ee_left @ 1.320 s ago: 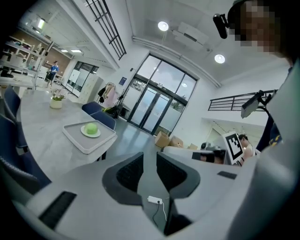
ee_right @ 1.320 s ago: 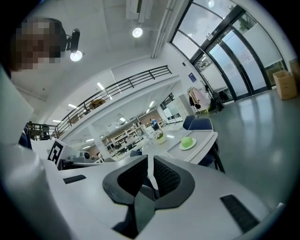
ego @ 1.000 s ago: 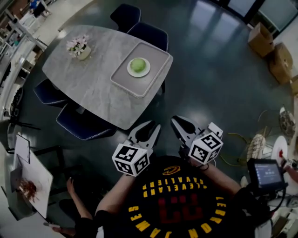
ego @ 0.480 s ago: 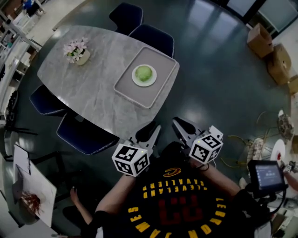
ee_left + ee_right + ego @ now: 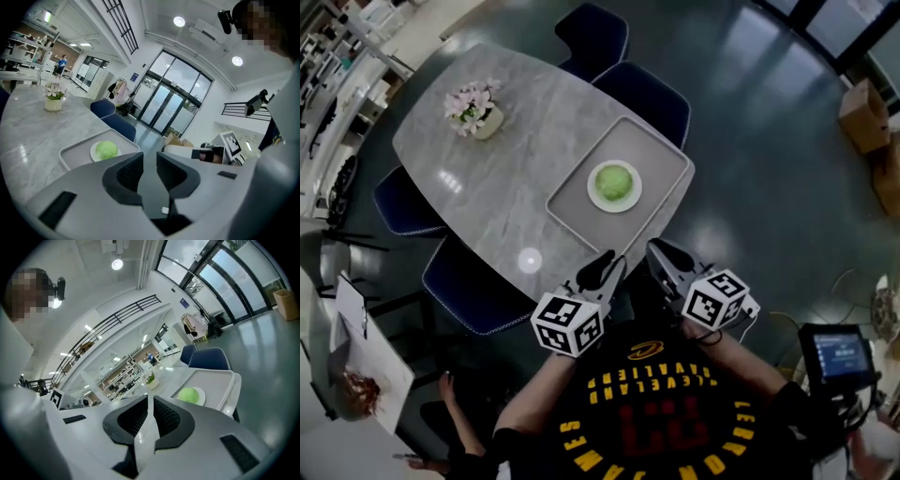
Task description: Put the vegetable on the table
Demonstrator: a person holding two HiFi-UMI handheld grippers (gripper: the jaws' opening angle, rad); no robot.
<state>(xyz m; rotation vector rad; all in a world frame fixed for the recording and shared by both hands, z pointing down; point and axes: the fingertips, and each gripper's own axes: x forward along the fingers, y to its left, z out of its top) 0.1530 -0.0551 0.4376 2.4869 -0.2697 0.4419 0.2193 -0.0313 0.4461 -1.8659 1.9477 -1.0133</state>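
You are holding the left gripper (image 5: 600, 269) and right gripper (image 5: 662, 256) just short of the table (image 5: 487, 178), each narrowly parted and gripping nothing. The cabbage (image 5: 614, 182) is sitting on its plate (image 5: 636, 196) in the tray (image 5: 654, 150); the whole task is waiting.

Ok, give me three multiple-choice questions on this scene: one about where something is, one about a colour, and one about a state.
1. Where is the green vegetable?
A in a bowl
B on a white plate in the tray
C in a basket

2. What colour are the chairs?
A red
B dark blue
C yellow

3. What do the left gripper and right gripper hold?
A nothing
B a cup
C a knife

Answers:
1 B, the vegetable sits on the plate inside the tray.
2 B, every chair round the table is dark blue.
3 A, each gripper view shows only a narrow gap between the jaws.
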